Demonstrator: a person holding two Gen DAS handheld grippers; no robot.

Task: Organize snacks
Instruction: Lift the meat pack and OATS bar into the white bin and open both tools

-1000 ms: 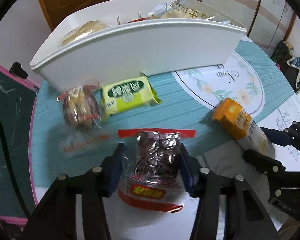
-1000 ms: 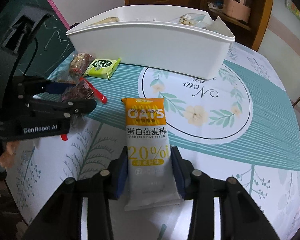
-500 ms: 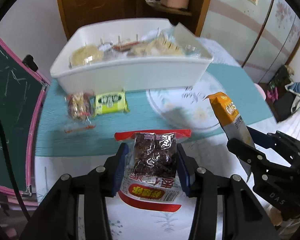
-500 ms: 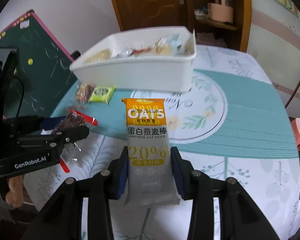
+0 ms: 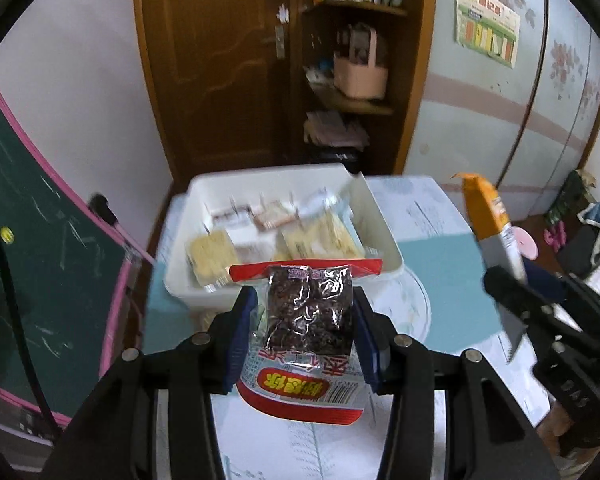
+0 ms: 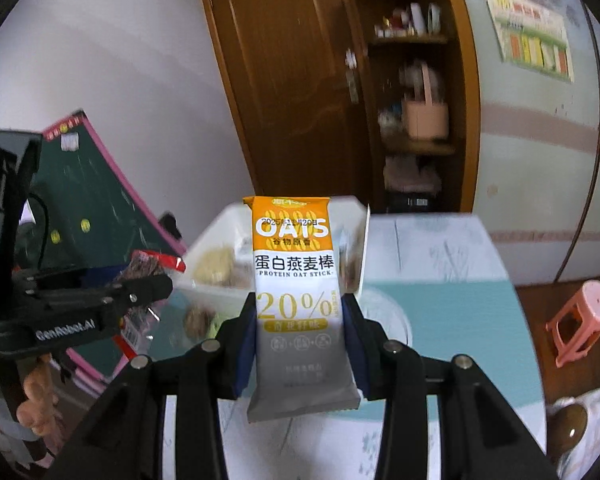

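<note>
Both tongs hung above the table: the left tongs (image 5: 305, 320) clamped a bag of dark snacks (image 5: 306, 322), the right tongs (image 6: 300, 340) an oat bar (image 6: 296, 296) held lengthwise, with the white bin (image 5: 384, 236) ahead and below, nearer the left.

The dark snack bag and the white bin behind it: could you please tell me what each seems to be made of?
Dark snack bag: thin glossy plastic film, probably; it crinkles and glints, clear enough to show its contents. White bin: likely rigid moulded plastic; smooth, opaque, even walls.
</note>
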